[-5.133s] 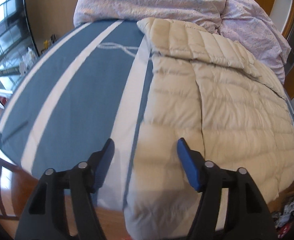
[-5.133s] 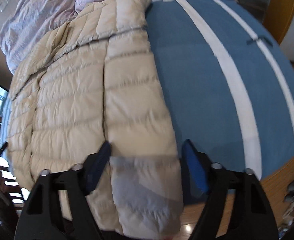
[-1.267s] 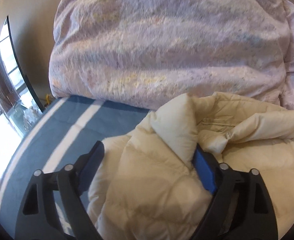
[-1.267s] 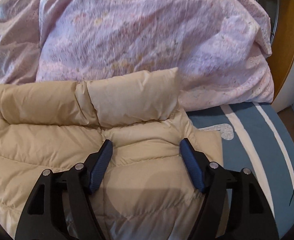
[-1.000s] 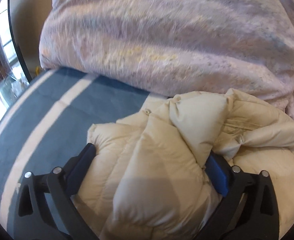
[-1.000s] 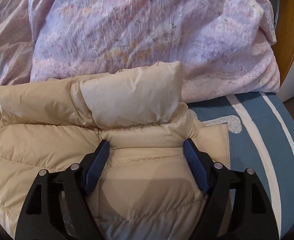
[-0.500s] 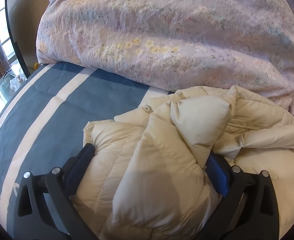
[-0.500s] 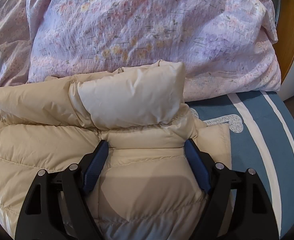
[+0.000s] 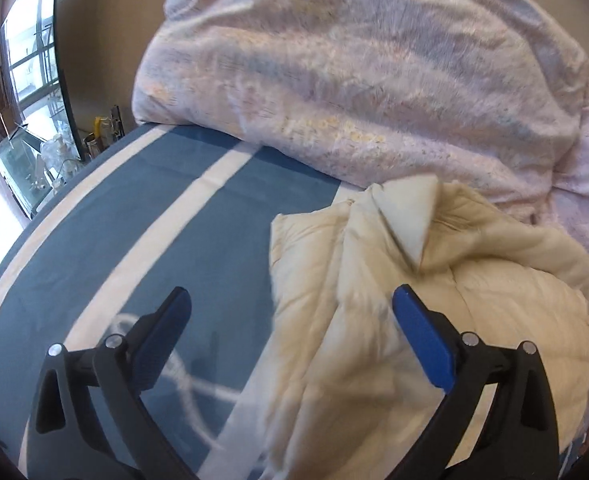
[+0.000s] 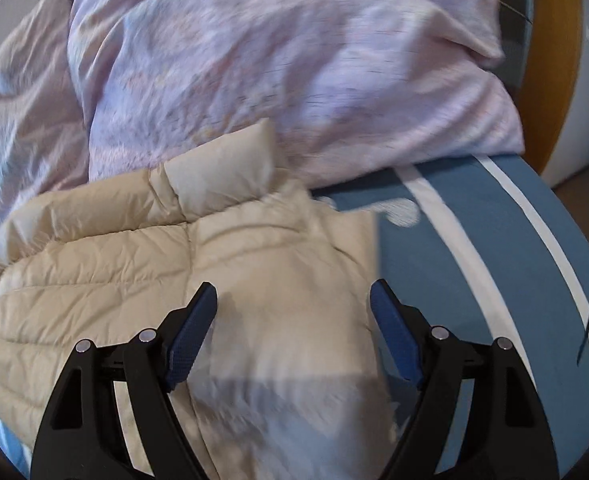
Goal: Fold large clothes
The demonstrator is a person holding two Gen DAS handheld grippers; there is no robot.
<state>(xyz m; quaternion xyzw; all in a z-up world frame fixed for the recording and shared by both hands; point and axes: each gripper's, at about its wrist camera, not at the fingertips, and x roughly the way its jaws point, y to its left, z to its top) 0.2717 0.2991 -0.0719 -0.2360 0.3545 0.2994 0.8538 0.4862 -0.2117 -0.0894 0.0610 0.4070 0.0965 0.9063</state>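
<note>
A cream quilted puffer jacket (image 9: 434,300) lies folded on the blue striped bed sheet (image 9: 142,248), its collar end against the bedding pile. My left gripper (image 9: 290,308) hovers open above the jacket's left edge, one finger over the sheet, the other over the jacket, and holds nothing. In the right wrist view the jacket (image 10: 142,264) fills the lower left, with its collar flap standing up at the top. There my right gripper (image 10: 294,292) is open above the jacket's right part, and its blue pads are clear of the fabric.
A bulky pink flowered duvet (image 9: 354,72) is heaped at the head of the bed, right behind the jacket. A window and a ledge with small items (image 9: 54,152) lie beyond the bed's left side. A wooden door frame (image 10: 554,80) stands at the right.
Both grippers have drawn back and up from the jacket. The left one, which had the bunched jacket between its fingers, is now free of it and the fold lies on the bed.
</note>
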